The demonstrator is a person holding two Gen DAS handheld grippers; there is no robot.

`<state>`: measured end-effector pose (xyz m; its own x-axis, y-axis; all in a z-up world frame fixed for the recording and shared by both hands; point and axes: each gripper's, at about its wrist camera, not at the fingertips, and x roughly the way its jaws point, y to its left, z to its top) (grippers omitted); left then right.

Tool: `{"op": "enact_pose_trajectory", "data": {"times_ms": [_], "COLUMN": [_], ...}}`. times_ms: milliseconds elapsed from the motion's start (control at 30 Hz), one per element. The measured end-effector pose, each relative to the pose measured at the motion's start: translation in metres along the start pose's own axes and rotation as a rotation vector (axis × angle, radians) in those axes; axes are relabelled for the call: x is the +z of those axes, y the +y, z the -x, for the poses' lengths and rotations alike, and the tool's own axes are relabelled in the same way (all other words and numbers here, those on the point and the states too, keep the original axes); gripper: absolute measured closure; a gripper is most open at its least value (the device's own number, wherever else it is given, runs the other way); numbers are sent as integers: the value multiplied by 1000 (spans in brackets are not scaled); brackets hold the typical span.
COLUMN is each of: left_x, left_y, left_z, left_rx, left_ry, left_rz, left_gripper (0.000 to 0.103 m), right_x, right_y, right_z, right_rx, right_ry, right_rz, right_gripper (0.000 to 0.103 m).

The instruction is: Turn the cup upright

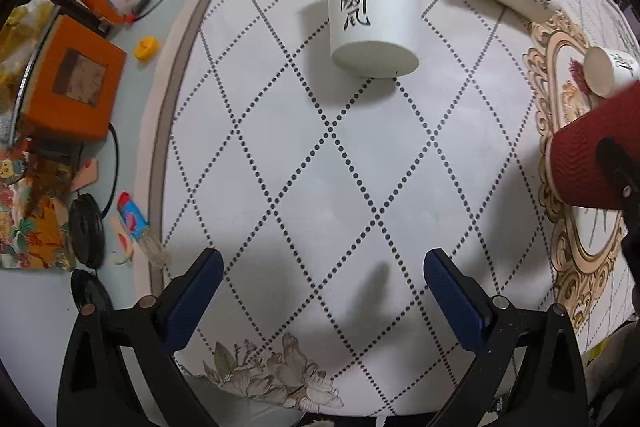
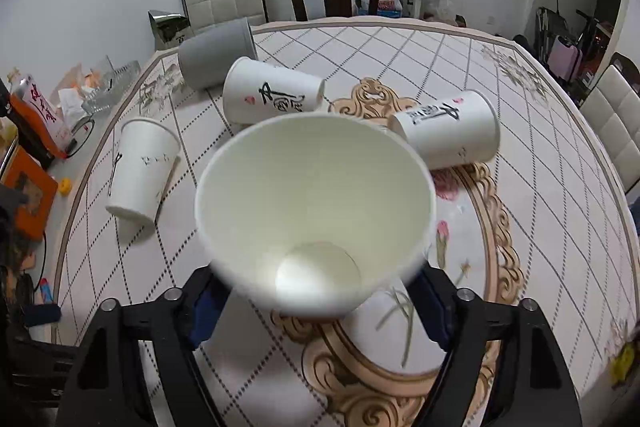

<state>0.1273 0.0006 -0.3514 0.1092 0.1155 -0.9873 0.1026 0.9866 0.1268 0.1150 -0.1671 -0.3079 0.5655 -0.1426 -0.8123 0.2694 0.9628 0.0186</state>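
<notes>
**Red cup gripped in our right tool, above the worktop**

Red cup (image 1: 588, 155), ribbed on the outside and white inside, sits between the blue pads of our right tool (image 2: 320, 301), which is clamped on its lower body. In the right wrist view its open mouth faces the camera and we look down to its base; in the left wrist view it hangs tilted at the right edge, over the ornate gold medallion of the worktop (image 1: 360, 187).

Our left tool (image 1: 324, 281) holds nothing; its jaws stand wide apart above the dotted diamond pattern at the near side.

Other cups lie on their sides farther off. A white cup with black calligraphy (image 1: 374, 5) lies straight ahead of the left tool. A second printed cup (image 2: 272, 93) lies beyond the red one, touching or nearly touching a grey cup (image 2: 216, 53) at the far left. A third printed cup (image 2: 448, 129) lies to the right on the medallion.

An orange box (image 1: 72, 79) stands off the cloth at the left.
</notes>
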Motion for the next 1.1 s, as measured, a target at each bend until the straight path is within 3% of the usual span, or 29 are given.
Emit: {"op": "enact_pose_trajectory", "data": {"times_ms": [100, 267, 367, 600, 833, 1100], "left_x": [-9, -26, -38, -64, -108, -148], "left_y": [3, 9, 15, 14, 13, 13], "left_z": [17, 61, 93, 180, 275, 332], "left_rx": [-7, -1, -4, -22, -39, -42], "left_ry": [-30, -110, -167, -320, -490, -610], "left_rz": [11, 9, 8, 2, 38, 54], "left_gripper": [1, 1, 1, 1, 1, 0], "right_x": [-4, -11, -11, 3, 4, -6], "right_y": [-4, -13, -21, -39, -55, -65], "right_z": [11, 56, 94, 200, 300, 377], "right_rx": [-15, -61, -101, -149, -103, -88], "right_ry": [41, 24, 4, -90, -146, -221], "right_rz": [-10, -17, -2, 32, 51, 53], "right_gripper": [14, 7, 0, 0, 0, 0]}}
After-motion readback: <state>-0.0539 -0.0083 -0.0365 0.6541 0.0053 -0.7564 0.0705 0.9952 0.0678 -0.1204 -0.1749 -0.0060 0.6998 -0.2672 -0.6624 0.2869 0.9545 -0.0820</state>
